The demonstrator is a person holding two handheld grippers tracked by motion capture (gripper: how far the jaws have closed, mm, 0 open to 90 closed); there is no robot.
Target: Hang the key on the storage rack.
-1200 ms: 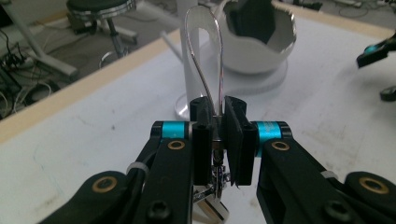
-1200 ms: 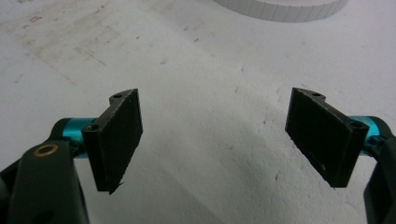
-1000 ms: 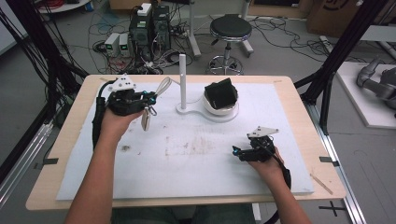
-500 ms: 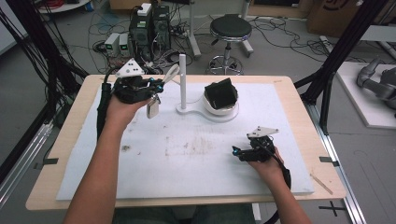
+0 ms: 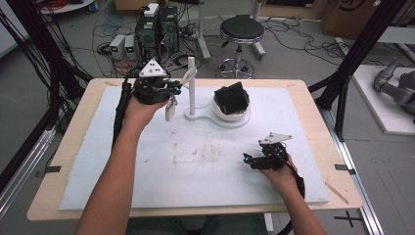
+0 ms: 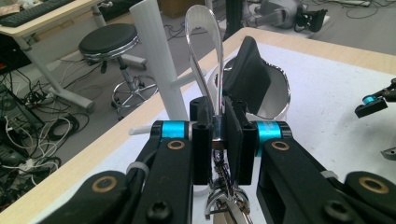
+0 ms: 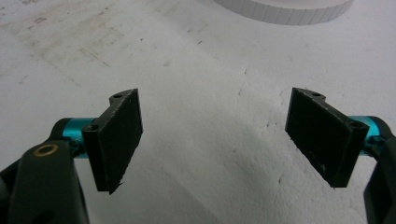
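My left claw (image 6: 215,140) pinches the clear strap (image 6: 204,60) tight, loop up beside the white post (image 5: 191,83) at the far left, so it can hook on. My right claw (image 7: 215,140) waits wide open, empty, near right.

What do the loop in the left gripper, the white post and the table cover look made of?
Loop: clear glossy plastic, probably; background shows through. Post: matte white plastic, perhaps 3D-printed, given fine ridges. Table cover: white foam board by its pitted, scuffed surface.
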